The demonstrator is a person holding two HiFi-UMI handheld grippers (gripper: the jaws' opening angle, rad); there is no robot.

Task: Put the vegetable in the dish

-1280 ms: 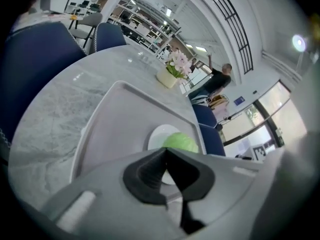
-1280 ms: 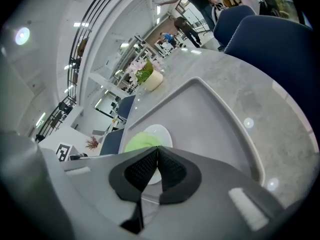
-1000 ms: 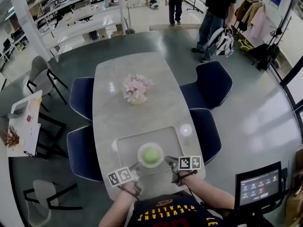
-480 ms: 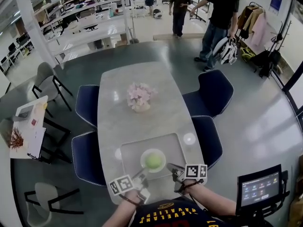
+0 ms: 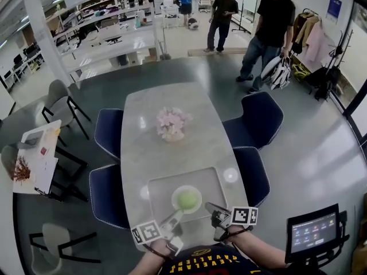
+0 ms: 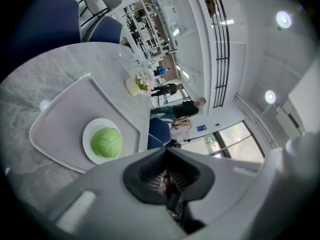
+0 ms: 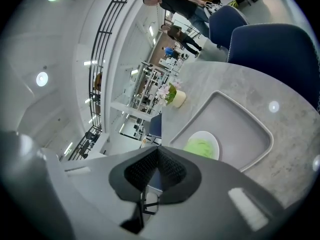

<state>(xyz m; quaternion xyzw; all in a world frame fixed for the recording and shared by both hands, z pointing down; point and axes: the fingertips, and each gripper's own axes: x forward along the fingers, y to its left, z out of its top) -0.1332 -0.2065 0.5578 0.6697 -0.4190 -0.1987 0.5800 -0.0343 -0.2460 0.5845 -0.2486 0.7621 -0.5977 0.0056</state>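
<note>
While cabbage stays in dish, left claw and right claw retreat.

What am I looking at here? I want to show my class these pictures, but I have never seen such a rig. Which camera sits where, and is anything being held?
There is no robot arm here. A person holds a two-jaw tool in each hand: the left gripper and the right gripper. The wide picture comes from a camera on the person's head, looking steeply down. The other two come from cameras riding on each gripper, looking along its jaws.

On the long pale grey table lies a grey rectangular tray. On the tray stands a round white dish with a round green vegetable already in it. Farther along the table stands a pot of pink flowers.

Both grippers have their jaws together and hold nothing.
</note>
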